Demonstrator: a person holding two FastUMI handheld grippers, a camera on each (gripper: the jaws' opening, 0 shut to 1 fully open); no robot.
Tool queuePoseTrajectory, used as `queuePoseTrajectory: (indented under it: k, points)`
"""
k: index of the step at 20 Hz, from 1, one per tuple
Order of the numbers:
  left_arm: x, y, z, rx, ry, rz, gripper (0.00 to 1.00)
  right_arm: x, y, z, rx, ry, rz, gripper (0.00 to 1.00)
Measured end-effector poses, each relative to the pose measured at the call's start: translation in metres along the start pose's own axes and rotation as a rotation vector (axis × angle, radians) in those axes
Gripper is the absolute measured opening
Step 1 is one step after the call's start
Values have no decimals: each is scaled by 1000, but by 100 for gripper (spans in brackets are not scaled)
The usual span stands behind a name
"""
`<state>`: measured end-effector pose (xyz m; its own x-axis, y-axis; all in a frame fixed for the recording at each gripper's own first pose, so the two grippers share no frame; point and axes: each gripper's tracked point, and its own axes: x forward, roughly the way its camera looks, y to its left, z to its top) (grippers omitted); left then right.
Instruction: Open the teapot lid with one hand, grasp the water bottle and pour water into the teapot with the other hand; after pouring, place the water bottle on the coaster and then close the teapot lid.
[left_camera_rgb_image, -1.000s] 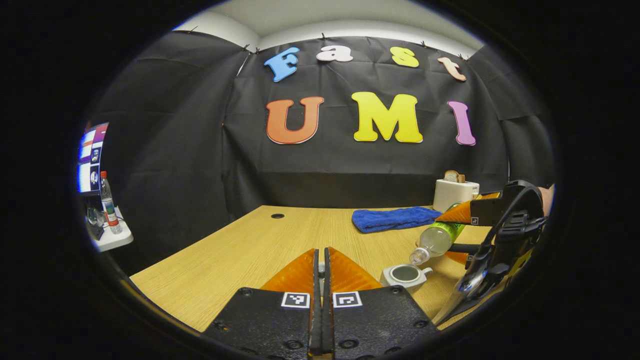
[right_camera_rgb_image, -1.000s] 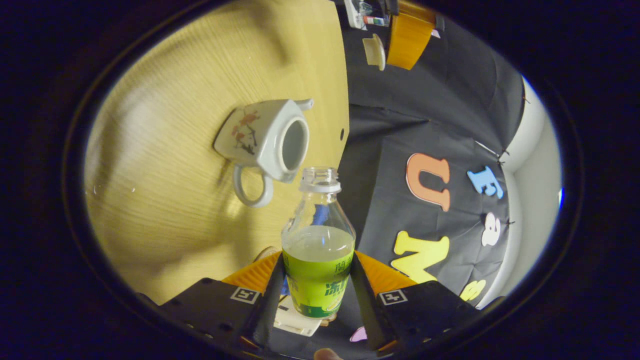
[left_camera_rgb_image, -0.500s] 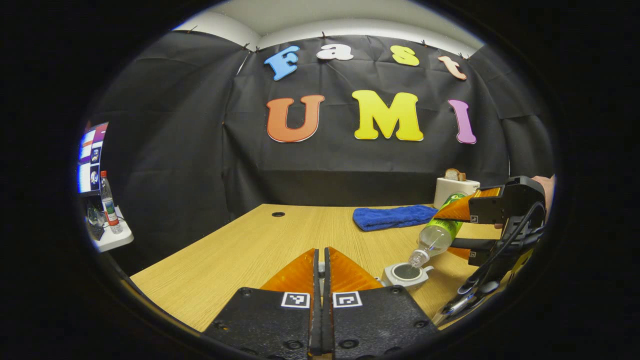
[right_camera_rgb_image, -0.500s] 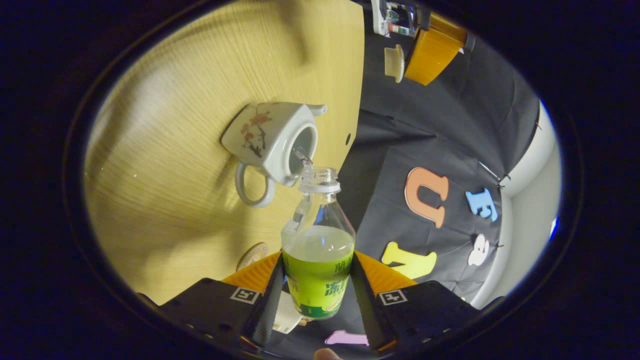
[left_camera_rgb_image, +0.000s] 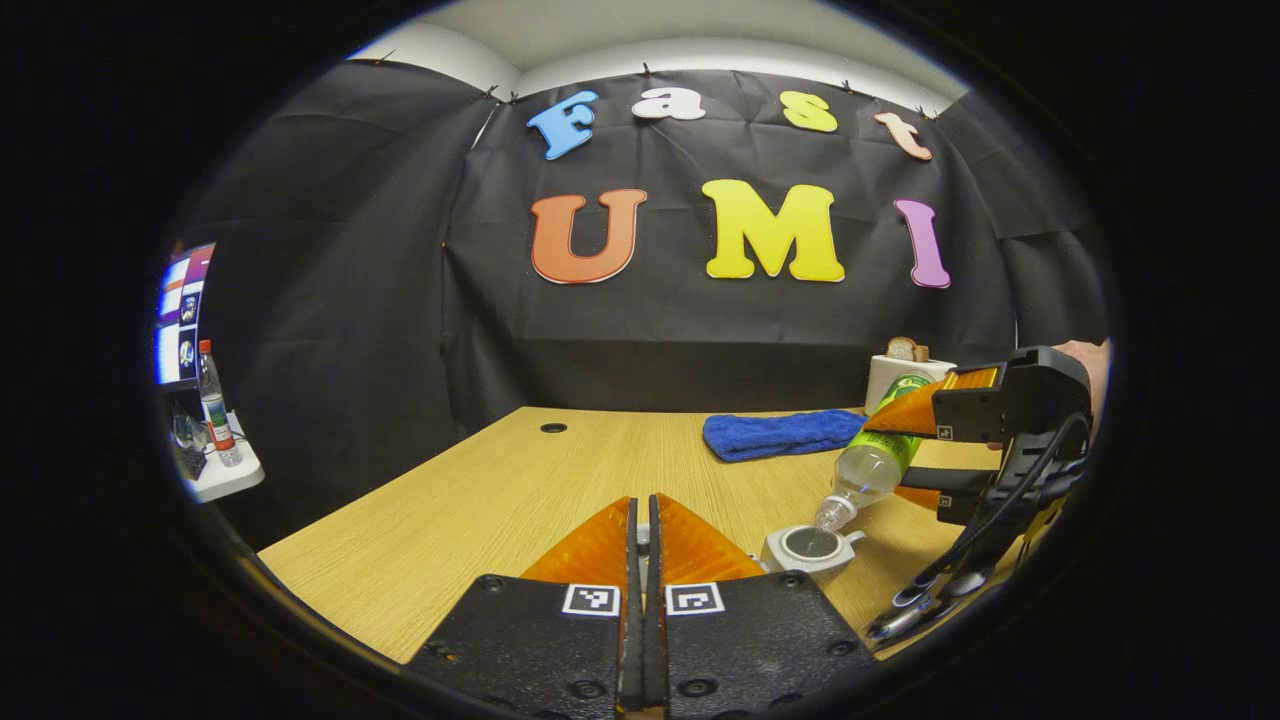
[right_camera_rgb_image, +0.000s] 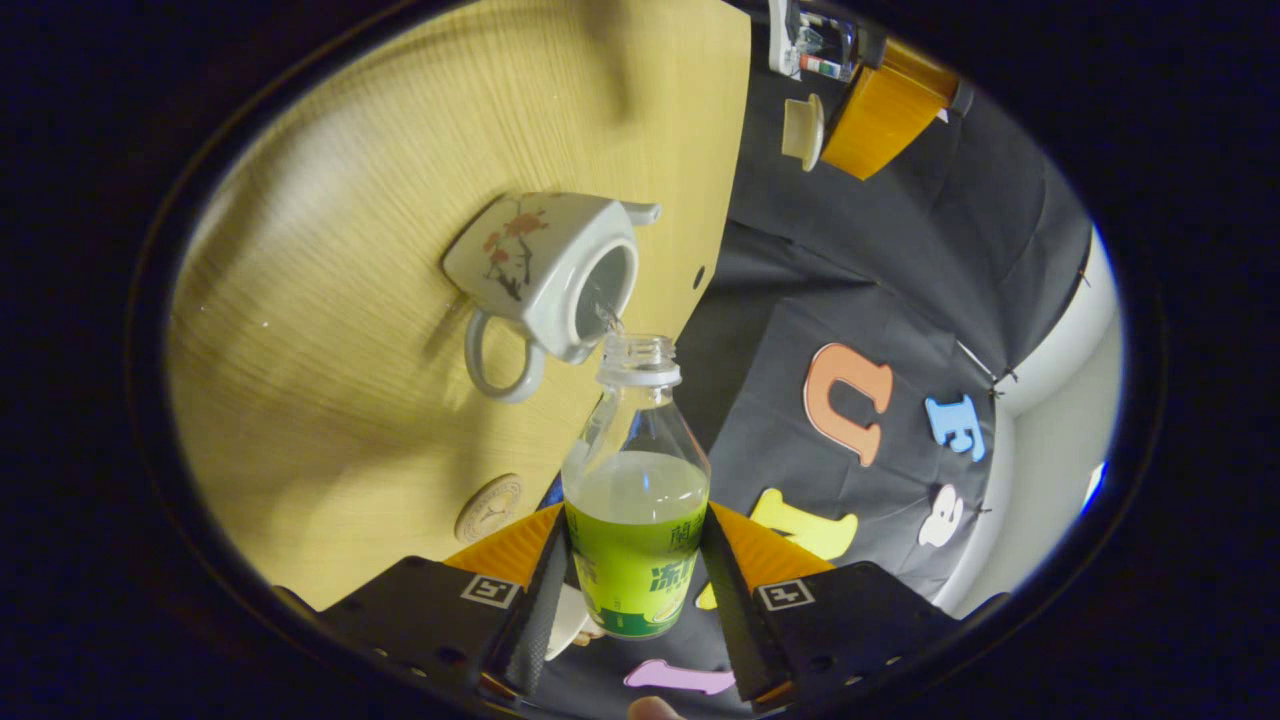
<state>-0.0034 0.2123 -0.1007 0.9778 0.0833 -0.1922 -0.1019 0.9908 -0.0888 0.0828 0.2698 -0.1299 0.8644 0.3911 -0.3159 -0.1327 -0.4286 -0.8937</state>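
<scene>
Teapot (right_camera_rgb_image: 545, 275): lid off, near the tabletop (left_camera_rgb_image: 520, 490) right edge. Water bottle (right_camera_rgb_image: 635, 520): pinched in your right tool (right_camera_rgb_image: 635, 545), tilted, mouth over the pot, thin stream falling in. Lid (right_camera_rgb_image: 803, 130): pinched in your left tool (left_camera_rgb_image: 645, 545). Coaster (right_camera_rgb_image: 488, 508): beside the teapot. Blue towel (left_camera_rgb_image: 780, 435): far edge.

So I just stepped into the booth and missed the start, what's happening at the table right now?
A person is pouring water. The right gripper is shut on the water bottle, tipped so its mouth is over the open teapot, with a thin stream going in. The left gripper, seen in the right gripper view, holds the teapot lid up and away. The coaster lies bare on the table, waiting for the bottle.
</scene>
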Motion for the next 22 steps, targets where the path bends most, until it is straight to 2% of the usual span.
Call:
queuePoseTrajectory:
  k: [8, 13, 14, 16, 18, 20, 21, 22]
  points:
    - [0, 0, 1, 2, 3, -2, 2, -5, -2, 1, -39, 0, 5, 71]
    - [0, -1, 0, 7, 4, -3, 2, -8, -4, 2, -60, -2, 4, 73]
    - [0, -1, 0, 8, 5, -3, 2, -8, -4, 2, -63, -3, 4, 71]
    - [0, 0, 1, 7, 1, -1, 2, -9, -5, 3, -67, -6, 2, 73]
    - [0, 0, 0, 8, 2, 0, 2, -9, -6, 4, -67, -12, -4, 71]
    - [0, 0, 0, 8, 1, 0, 2, -11, -7, 7, -66, -24, -11, 72]
    - [0, 1, 0, 10, 2, 2, 2, -11, -8, 8, -49, -35, -15, 69]
    - [-1, 3, 1, 11, 0, 6, 2, -11, -8, 8, -18, -44, -12, 72]
